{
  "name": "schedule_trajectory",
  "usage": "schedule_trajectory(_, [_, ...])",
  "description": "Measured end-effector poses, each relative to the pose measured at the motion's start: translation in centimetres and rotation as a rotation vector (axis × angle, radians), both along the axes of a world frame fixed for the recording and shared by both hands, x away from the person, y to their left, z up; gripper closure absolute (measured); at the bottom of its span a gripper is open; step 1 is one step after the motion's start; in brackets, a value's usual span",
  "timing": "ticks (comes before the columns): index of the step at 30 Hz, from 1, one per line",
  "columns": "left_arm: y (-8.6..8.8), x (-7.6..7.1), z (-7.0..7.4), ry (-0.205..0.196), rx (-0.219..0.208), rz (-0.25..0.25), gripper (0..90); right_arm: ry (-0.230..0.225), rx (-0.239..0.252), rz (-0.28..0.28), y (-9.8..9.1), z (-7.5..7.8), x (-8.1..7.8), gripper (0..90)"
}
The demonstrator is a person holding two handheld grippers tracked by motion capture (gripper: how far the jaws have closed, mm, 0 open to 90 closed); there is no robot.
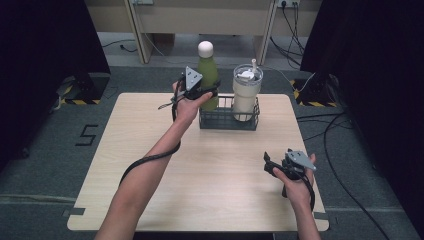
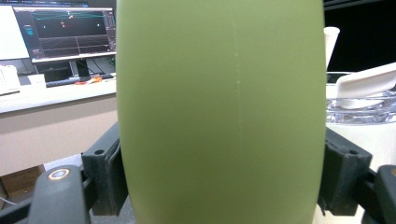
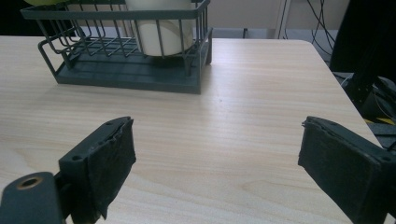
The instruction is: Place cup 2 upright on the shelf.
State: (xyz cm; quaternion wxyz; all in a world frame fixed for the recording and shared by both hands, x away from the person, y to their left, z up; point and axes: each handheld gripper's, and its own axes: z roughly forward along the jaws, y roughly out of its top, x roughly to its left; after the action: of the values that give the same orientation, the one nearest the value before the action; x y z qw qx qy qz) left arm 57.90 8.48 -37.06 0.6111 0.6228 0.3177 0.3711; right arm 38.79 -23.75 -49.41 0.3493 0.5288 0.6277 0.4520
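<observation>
Green bottle (image 1: 208, 75) is clamped between the left gripper (image 1: 212, 92) jaws, above a wire basket (image 1: 229, 120); right gripper (image 1: 267, 164) is held released, nearer the person.

Green bottle (image 1: 208, 75) upright (white cap), basket's left.
</observation>
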Motion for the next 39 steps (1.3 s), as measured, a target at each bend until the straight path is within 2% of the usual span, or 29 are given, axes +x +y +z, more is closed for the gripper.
schedule_trajectory(2, [0.0, 0.2, -0.1, -0.009, 0.017, 0.007, 20.1, 0.002, 0.000, 0.001, 0.0, 0.0, 0.0, 10.7])
schedule_trajectory(6, [-0.2, 0.4, -0.4, 0.012, 0.004, 0.000, 20.1, 0.004, -0.002, 0.001, 0.1, -0.1, 0.0, 10.7])
schedule_trajectory(23, [-0.3, 1.1, -1.4, 0.030, 0.015, 0.015, 20.1, 0.010, -0.006, 0.006, 0.2, -0.3, 0.1, 11.0])
schedule_trajectory(39, [-0.8, 2.1, -3.1, 0.077, 0.035, 0.024, 20.1, 0.011, -0.007, 0.007, 0.2, -0.3, 0.1, 11.2])
